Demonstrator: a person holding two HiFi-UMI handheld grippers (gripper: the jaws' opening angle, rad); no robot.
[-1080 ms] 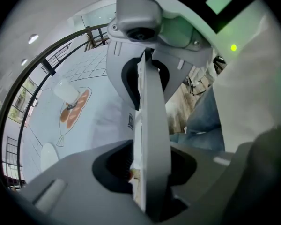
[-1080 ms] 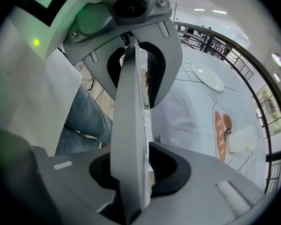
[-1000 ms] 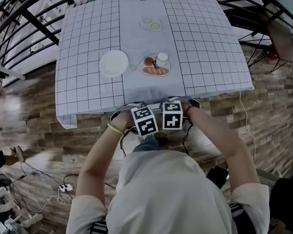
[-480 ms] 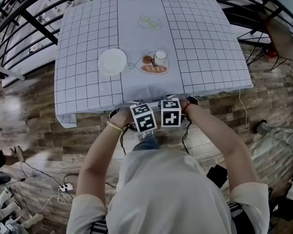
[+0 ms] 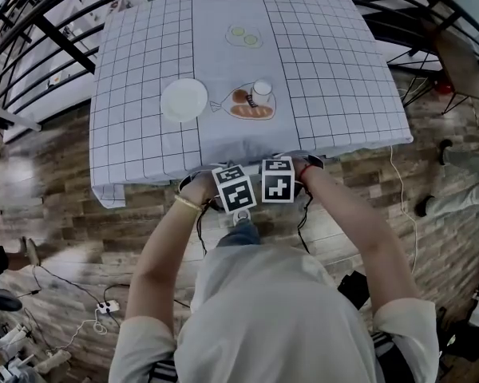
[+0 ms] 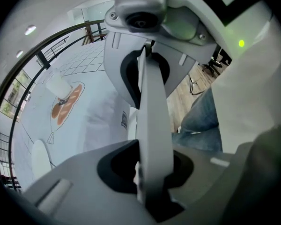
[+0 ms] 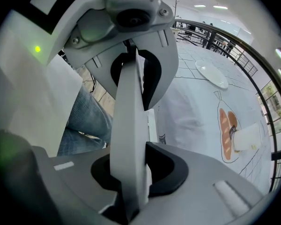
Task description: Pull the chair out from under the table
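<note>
Pinching chair back between just-closed jaws, left hand-held gripper, right hand-held gripper

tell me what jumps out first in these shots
The gridded tablecloth fills the top of the head view, with a white plate left of centre and a bread picture mid-table. At its near edge the left tongs and right tongs have just closed, each gripping the chair's pale backrest.
</note>
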